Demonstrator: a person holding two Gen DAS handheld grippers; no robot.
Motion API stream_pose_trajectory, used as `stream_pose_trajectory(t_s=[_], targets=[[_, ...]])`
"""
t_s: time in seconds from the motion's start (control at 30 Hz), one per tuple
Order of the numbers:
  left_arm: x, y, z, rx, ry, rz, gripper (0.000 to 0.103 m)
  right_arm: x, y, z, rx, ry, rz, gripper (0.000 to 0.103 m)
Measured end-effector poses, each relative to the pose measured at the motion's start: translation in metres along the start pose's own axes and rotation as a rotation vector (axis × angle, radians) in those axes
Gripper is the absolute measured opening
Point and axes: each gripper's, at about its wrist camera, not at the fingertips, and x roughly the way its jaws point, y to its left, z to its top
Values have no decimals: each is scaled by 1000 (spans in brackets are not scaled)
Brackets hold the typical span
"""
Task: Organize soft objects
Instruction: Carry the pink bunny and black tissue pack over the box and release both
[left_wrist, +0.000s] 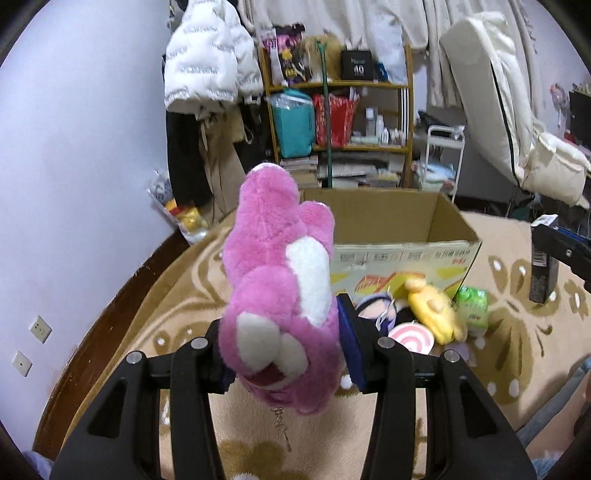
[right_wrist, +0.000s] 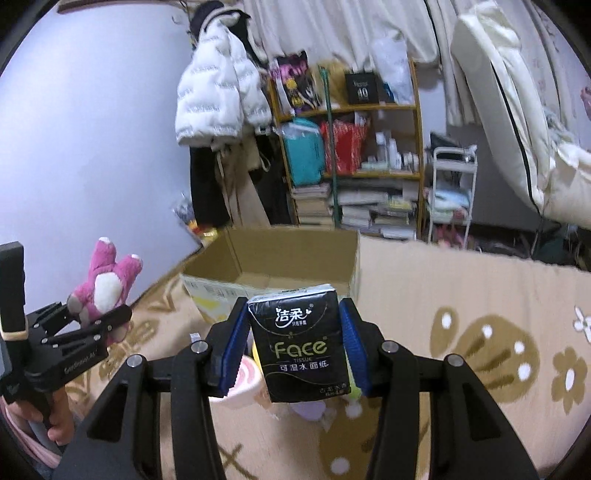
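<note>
Left wrist view: left hand-held gripper (left_wrist: 284, 354) grasps a pink plush toy (left_wrist: 280, 295), right hand-held gripper (right_wrist: 293, 343) a tissue pack (right_wrist: 299, 343), both short of the open cardboard box (left_wrist: 406, 229); each should clear its near rim before releasing.

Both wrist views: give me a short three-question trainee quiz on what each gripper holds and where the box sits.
1. True or false: the left gripper is shut on the pink plush toy.
2. What does the right gripper hold? A) black tissue pack B) yellow plush C) green pack
3. Fill in: the open cardboard box looks ____ inside.

Key: 1 true. 2 A. 3 empty; the yellow plush and green pack lie on the rug in front of it.
</note>
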Motion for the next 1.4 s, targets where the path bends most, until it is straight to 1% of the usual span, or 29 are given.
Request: stream_pose_trajectory(t_s=[0.1,0.27,0.37,0.47,0.63,0.77,0.9,1.0,1.07,1.23,1.4], targets=[[-4,0,4,1,-19,-2,45,-1,4,9,1,-38,18,51],[-10,-8,15,6,-66,-16,45,-8,13,26,-59,-122,9,51],[-7,-13,24,11,-81,-29,45,-8,16,36,-79,-148,6,51],[-2,-17,38,24,-103,-28,46,-4,15,44,-69,-153,31,51],[8,-20,57,29,-127,-25,46,5,16,54,-66,-165,47,51],[18,-25,73,50,-154,-15,46,15,16,59,-64,-173,46,51],[33,-28,81,58,-154,-17,46,29,12,69,-48,-179,40,51],[45,-30,83,58,-148,-19,46,37,12,71,-70,-206,2,51],[53,-31,84,58,-144,-17,46,42,11,73,-75,-211,-7,51],[71,-30,80,50,-127,-25,46,64,2,74,-48,-176,2,51],[89,-34,77,48,-109,-41,46,83,-3,73,-49,-149,4,51]])
